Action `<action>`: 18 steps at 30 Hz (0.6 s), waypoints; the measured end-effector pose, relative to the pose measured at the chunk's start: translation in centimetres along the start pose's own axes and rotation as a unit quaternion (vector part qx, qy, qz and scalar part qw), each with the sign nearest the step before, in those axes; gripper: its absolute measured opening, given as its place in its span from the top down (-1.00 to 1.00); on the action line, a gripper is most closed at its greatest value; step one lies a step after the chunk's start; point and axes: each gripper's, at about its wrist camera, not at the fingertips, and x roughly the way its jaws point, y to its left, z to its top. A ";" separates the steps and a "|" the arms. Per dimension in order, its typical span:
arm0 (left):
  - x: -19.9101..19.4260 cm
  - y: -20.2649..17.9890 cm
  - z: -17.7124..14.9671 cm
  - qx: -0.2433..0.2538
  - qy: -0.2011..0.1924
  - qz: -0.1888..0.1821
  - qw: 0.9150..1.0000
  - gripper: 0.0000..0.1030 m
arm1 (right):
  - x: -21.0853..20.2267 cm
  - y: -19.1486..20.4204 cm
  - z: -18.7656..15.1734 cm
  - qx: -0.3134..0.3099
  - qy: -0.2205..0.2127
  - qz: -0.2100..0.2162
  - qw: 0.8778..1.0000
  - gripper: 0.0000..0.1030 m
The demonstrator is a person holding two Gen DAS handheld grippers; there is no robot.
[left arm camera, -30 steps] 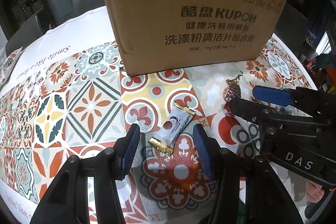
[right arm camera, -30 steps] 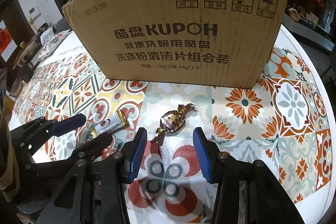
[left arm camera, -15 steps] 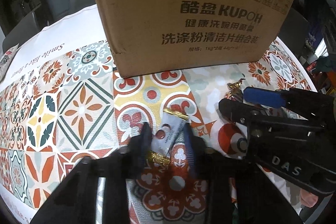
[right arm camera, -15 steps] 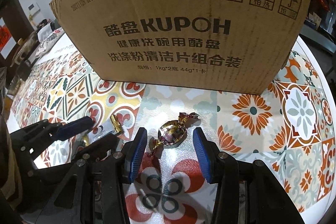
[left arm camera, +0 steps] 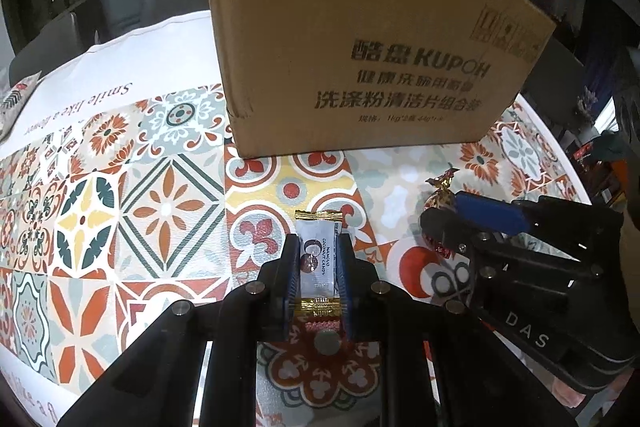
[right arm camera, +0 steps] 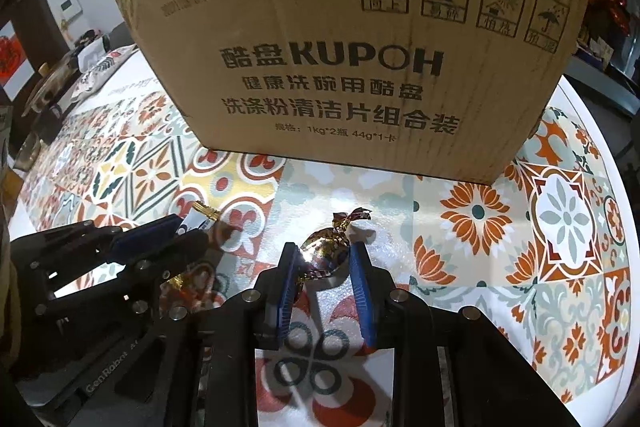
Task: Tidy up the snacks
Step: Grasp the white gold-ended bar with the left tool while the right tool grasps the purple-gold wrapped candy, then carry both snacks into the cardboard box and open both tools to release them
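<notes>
A white candy packet point(left arm camera: 316, 267) with gold ends sits between the blue pads of my left gripper point(left arm camera: 318, 243), whose jaws are closing and press on both its long sides. A round candy in shiny foil point(right arm camera: 324, 247) with twisted ends lies on the patterned tablecloth point(right arm camera: 560, 219). My right gripper point(right arm camera: 325, 255) is closing on it, its pads touching either side. In the left wrist view the right gripper point(left arm camera: 452, 219) is at the right, with the foil candy point(left arm camera: 438, 193) peeking out behind it. A brown cardboard box point(right arm camera: 340, 67) stands upright just beyond both candies.
The cardboard box point(left arm camera: 360, 67) blocks the way ahead. Patterned cloth stretches to the left point(left arm camera: 100, 207) and right point(right arm camera: 560, 287) of the grippers. Some clutter and a patterned packet point(right arm camera: 96, 75) lie at the table's far left. Chairs stand behind the table.
Both grippers' jaws have closed in: the left on the white packet, which now lies straight between the pads, and the right on the foil candy. Neither hand has shifted much.
</notes>
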 end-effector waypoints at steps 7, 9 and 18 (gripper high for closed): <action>-2.4 -0.1 0.3 -0.004 -0.024 -0.002 1.000 0.63 | -2.5 0.1 0.0 -0.005 -0.023 0.003 1.000 0.46; -3.3 -0.1 0.4 -0.003 -0.032 -0.002 0.999 0.63 | -3.3 0.2 0.1 -0.006 -0.031 0.004 0.999 0.46; -6.9 -1.0 1.2 0.004 -0.073 0.001 0.997 0.63 | -7.2 0.6 0.7 -0.014 -0.074 0.006 0.997 0.46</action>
